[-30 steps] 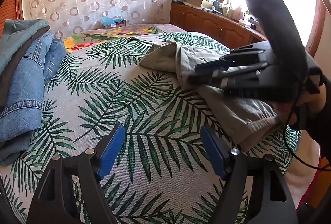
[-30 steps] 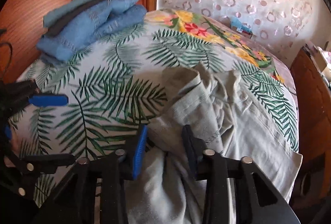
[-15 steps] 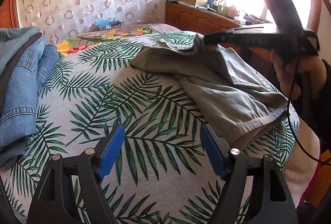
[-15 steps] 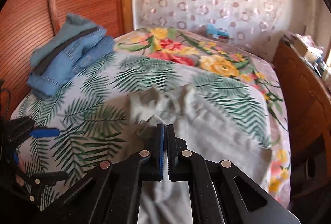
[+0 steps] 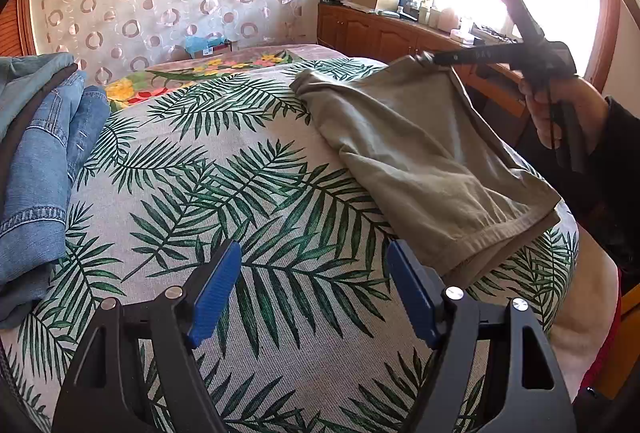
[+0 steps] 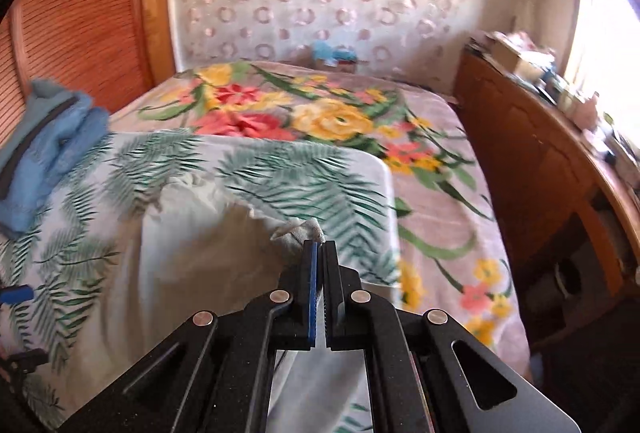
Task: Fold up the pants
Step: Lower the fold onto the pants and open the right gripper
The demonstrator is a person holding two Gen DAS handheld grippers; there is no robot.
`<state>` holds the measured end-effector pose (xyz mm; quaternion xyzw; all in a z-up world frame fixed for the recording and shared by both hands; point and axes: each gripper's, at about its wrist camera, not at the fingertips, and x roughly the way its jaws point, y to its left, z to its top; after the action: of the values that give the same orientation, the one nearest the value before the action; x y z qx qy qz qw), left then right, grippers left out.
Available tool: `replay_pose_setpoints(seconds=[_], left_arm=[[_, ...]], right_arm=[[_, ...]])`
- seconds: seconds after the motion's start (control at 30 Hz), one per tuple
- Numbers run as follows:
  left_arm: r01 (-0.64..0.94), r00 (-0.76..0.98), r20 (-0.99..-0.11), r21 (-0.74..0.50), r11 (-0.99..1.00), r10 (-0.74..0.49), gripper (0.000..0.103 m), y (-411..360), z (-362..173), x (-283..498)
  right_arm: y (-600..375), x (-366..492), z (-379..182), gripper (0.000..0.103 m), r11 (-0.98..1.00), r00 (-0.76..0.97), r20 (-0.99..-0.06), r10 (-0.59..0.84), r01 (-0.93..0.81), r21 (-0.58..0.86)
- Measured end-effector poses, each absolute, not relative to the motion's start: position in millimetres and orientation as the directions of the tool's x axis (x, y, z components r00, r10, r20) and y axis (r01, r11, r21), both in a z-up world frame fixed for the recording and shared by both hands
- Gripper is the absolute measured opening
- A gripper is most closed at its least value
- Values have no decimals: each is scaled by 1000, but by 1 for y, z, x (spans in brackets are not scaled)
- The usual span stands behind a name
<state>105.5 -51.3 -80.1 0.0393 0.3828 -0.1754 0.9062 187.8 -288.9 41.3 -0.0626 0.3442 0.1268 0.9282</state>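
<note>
Khaki pants (image 5: 424, 157) lie on the right side of the palm-leaf bedspread (image 5: 240, 193), one edge lifted off the bed. My right gripper (image 6: 320, 247) is shut on that lifted edge of the pants (image 6: 192, 253); it also shows in the left wrist view (image 5: 436, 59), held high at the right with the cloth hanging from it. My left gripper (image 5: 314, 285) is open and empty, low over the bedspread, with the pants' hem just beside its right finger (image 5: 412, 293).
A stack of folded jeans (image 5: 36, 161) lies at the bed's left edge, also in the right wrist view (image 6: 44, 149). A floral blanket (image 6: 320, 121) covers the far bed. A wooden cabinet (image 5: 400, 33) with clutter runs under the window at right. A wooden headboard (image 6: 80, 17) stands left.
My right gripper closed on the pants' edge and lifted it up and to the right, stretching the cloth. My left gripper stayed open in place.
</note>
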Motion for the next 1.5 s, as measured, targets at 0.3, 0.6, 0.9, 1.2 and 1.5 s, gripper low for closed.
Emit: replay_pose_setpoints(seconds=[0.3,0.6,0.9,1.2,1.5], left_arm=[[350,644,-709,-60,935,-286,76,-52,-80,105],[357,643,-708,-58,932,-291,76,-57,-80,106],[393,641,-703,-46,918,-310,76,-75,-71,117],[415,626,-712,-40,909,-318,76,-88,-74,115],[417,632,-706,-39,908,-320,76,-90,-71,110]], right_arm=[[-293,198,33,2,978,728,-670,144,-207,-16],[-291,190,31,29,972,708,-677,200,-232,46],[-297,210,12,19,974,639,-747,185,-222,51],[-308,210,25,2,985,710,-699,89,-166,-43],[-309,172,30,12,977,701,-691,175,-212,32]])
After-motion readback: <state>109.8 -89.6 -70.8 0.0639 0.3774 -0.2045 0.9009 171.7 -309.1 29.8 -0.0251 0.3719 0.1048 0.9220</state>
